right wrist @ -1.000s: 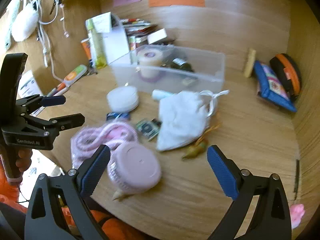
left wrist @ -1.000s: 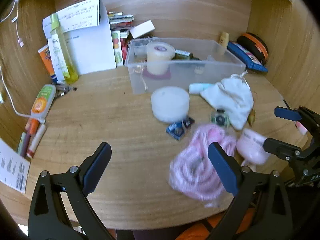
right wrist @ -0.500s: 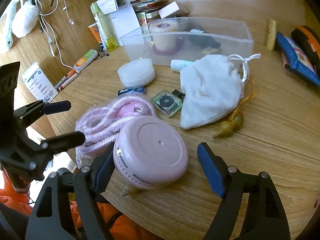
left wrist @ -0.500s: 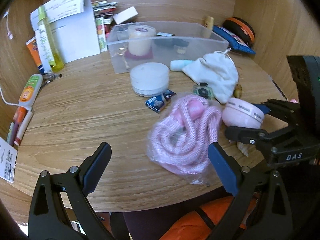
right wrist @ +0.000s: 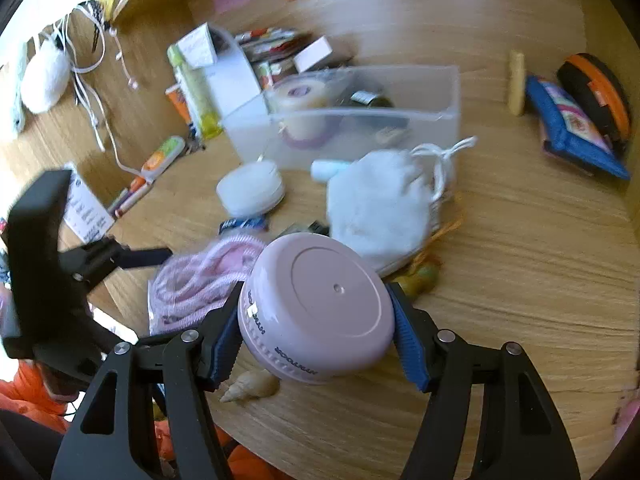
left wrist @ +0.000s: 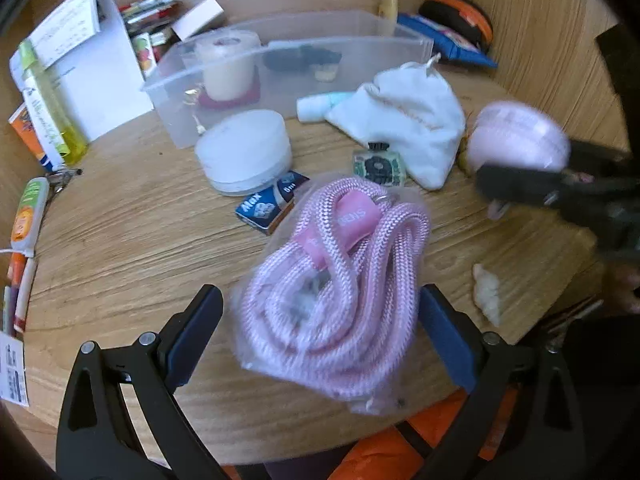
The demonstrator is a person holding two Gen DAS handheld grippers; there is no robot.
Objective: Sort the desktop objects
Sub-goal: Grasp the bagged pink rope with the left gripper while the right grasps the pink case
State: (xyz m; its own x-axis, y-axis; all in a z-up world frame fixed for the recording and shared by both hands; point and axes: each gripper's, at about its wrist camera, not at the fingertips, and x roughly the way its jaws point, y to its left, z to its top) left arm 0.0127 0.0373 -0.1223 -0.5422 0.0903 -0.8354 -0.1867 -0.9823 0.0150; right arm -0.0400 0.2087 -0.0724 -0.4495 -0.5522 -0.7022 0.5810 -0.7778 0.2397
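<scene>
Two close wrist views, shared desk (left wrist: pixel 120 248)

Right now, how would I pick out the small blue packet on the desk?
Start at the clear plastic bin at the back of the desk. Just in front stands a white round tub; the small blue packet lies against its base, beside the bagged pink rope. It is the only flat blue box with white lettering.

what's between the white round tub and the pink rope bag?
A small blue box printed "Max" lies between the white round tub and the bagged pink rope, touching the tub's base. Clearest in the left wrist view.
</scene>
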